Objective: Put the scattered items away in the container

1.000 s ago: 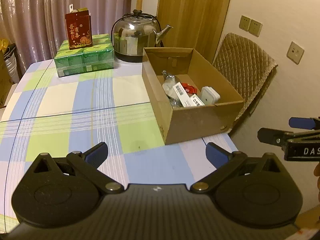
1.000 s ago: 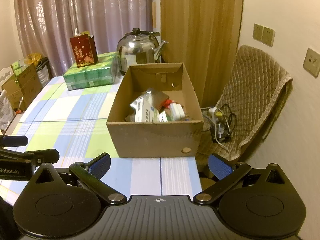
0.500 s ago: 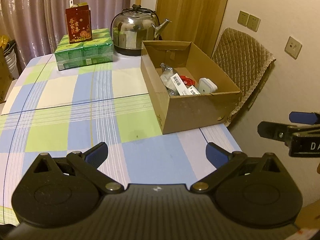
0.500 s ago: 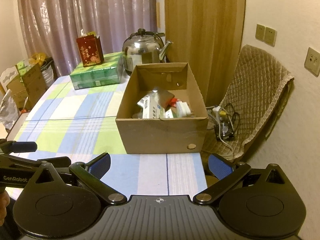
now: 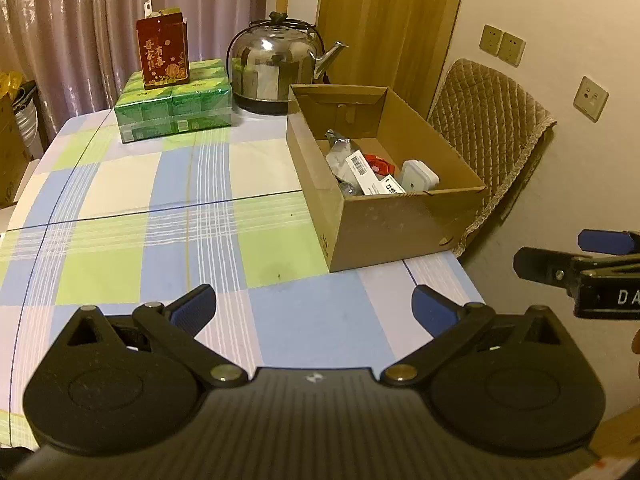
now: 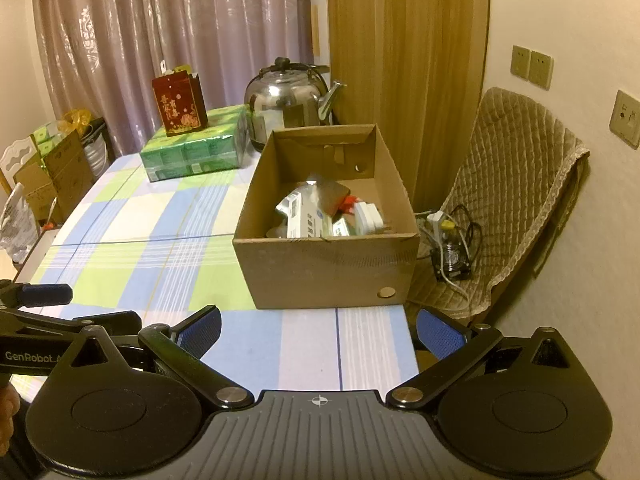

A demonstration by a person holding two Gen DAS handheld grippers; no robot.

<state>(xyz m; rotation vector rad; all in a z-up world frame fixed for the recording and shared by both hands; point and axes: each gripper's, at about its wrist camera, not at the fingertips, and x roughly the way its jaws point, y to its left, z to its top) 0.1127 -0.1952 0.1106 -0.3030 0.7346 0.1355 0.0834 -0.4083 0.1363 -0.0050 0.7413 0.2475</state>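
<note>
Both the left tongs [image 5: 314, 308] and right tongs [image 6: 318, 330] stand wide open and empty above the near edge of the checked worktop [image 5: 160, 216], touching nothing, while the cardboard box [image 5: 384, 224] at the right edge holds the gathered small items [image 5: 372, 168].

From both wrists we look forward along the fingers over the counter [image 5: 120, 208], sharing the cardboard box [image 5: 400, 232] [image 6: 320, 272] and kettle [image 5: 276, 68] [image 6: 288, 96].
</note>
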